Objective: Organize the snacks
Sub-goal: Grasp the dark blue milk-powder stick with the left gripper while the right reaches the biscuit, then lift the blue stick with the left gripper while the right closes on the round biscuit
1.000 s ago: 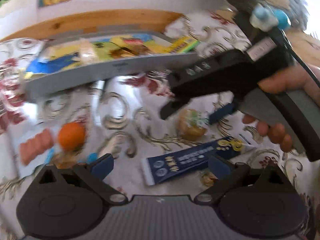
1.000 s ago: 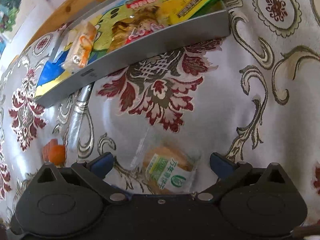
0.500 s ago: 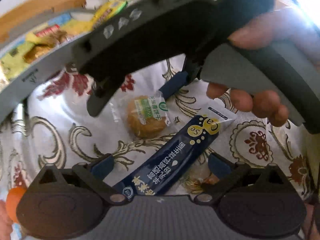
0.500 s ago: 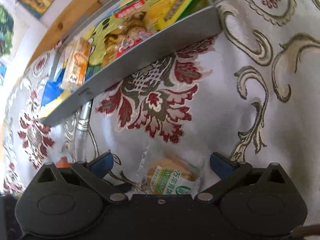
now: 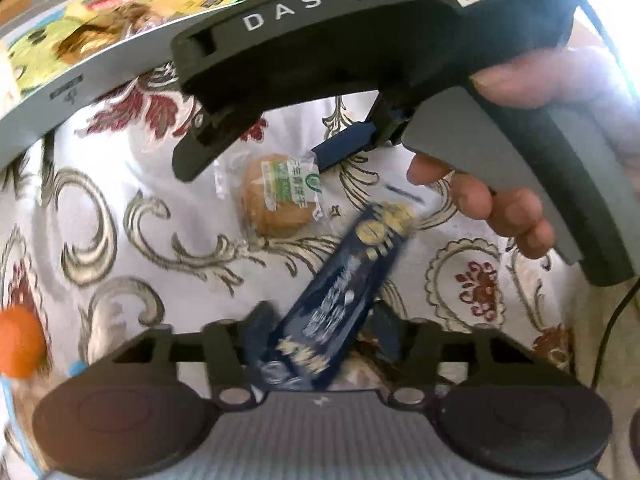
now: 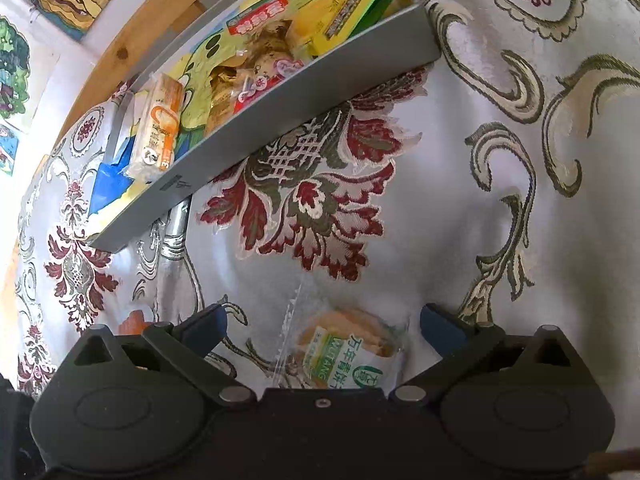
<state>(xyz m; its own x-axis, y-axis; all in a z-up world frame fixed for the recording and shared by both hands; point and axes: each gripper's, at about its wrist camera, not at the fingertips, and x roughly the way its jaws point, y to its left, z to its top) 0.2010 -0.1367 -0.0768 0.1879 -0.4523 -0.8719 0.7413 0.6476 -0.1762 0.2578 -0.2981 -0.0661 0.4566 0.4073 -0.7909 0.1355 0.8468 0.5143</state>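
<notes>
Left gripper (image 5: 320,336): jaws, wide open half a second ago, are now drawn in on the near end of the navy snack stick (image 5: 340,292), which shows motion blur and tilts up-right instead of lying flat. Judgement: first pick secured, lift beginning.

Right gripper (image 6: 322,320): jaws wide open as before, straddling the wrapped round biscuit (image 6: 352,348) without touching it; it has crept closer over the last second. Judgement: second pick pending.

Round biscuit: flat on the brocade cloth (image 6: 500,208) of the bench, just beyond the stick's far tip.

Orange ball (image 5: 18,342): near-left edge of the bench, well apart.

Open room: bare cloth between the biscuit and the tray, clear for a forward carry; the right gripper's body overhangs the left's path, so crowding is likely.

Grey tray (image 6: 280,120): far side of the bench, already holding several packets (image 6: 256,68); a green-yellow box (image 6: 360,4) overhangs its right corner. Spare space inside is hard to judge.
</notes>
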